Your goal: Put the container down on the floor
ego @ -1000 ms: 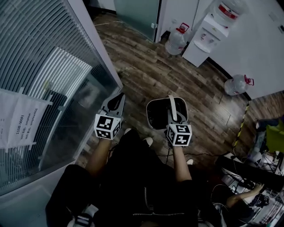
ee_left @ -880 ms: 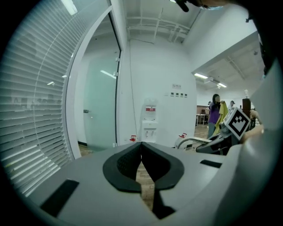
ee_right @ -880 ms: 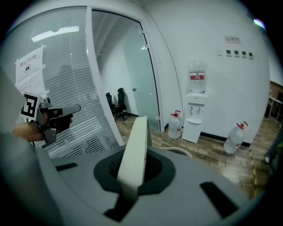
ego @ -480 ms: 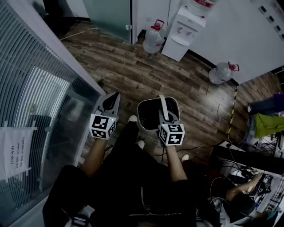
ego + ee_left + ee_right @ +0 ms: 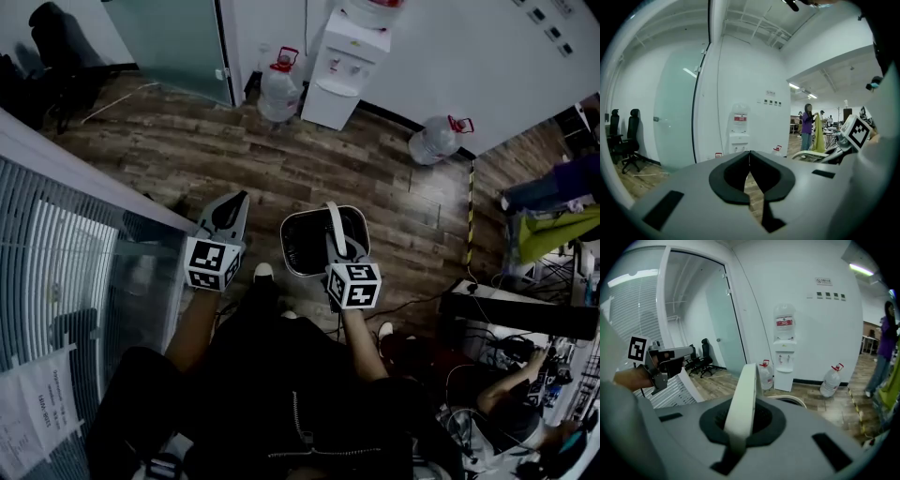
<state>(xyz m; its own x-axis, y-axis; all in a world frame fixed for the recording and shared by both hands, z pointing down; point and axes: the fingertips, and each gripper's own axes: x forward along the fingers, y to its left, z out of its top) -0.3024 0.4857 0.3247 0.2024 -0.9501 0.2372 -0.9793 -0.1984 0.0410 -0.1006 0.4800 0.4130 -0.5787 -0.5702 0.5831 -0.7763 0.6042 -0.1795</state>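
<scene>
Your shoe [image 5: 263, 273]: it is pale and shows just ahead of your dark trousers, between the two grippers.

Right gripper [image 5: 749, 404]: its jaws are clamped tight on the container's pale handle [image 5: 745, 380], which runs as a flat band straight through the dark pads.

Container [image 5: 305, 244]: it is a dark bin with a light rim. It hangs by that handle from your right gripper, just in front of your legs and above the floor [image 5: 309, 159]. You have not set it down yet.

Left gripper [image 5: 239, 197]: its jaws are closed tip to tip with nothing between them. It points forward beside the container, and the two do not touch.

Glass partition [image 5: 75, 272]: it has slatted blinds behind it and runs along your left side, close to the left gripper.

Floor: dark wood planks stretch from under the container to the far wall.

Water dispenser [image 5: 342, 61]: it is white and stands against the far wall.

Water bottles: one water bottle [image 5: 278, 92] stands just left of the dispenser. Another water bottle [image 5: 437, 139] lies on its side, off to the right along the wall.

Glass door [image 5: 178, 42]: it is frosted and stands left of the dispenser.

Office chair [image 5: 56, 37]: it is dark and sits at the far left, beyond the door.
</scene>
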